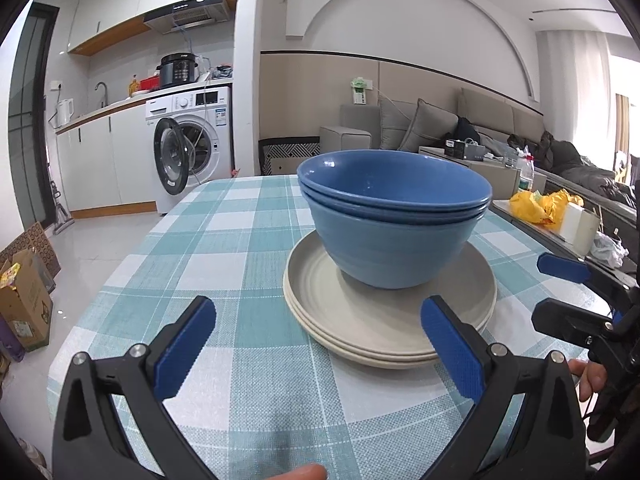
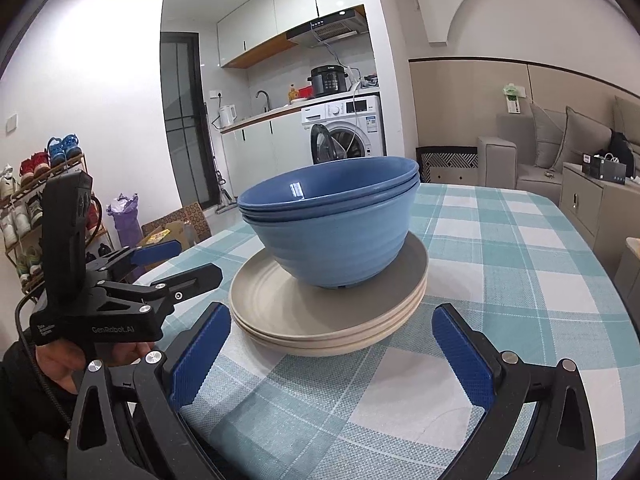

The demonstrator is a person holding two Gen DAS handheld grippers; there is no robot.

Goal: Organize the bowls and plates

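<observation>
A stack of blue bowls (image 1: 392,216) sits nested on a stack of beige plates (image 1: 384,320) on the checked tablecloth. In the right wrist view the same bowls (image 2: 332,224) rest on the plates (image 2: 320,320). My left gripper (image 1: 320,344) is open and empty, just short of the plates' near left rim. My right gripper (image 2: 332,356) is open and empty, its fingers either side of the plates' near edge without touching. The right gripper also shows at the right of the left wrist view (image 1: 560,292), and the left gripper at the left of the right wrist view (image 2: 176,260).
The table (image 1: 224,248) carries a teal and white checked cloth. A washing machine (image 1: 192,140) with its door open stands beyond the far edge. A sofa (image 1: 500,128) and side counter with a yellow bag (image 1: 540,204) lie to the right. Cardboard boxes (image 1: 24,300) sit on the floor left.
</observation>
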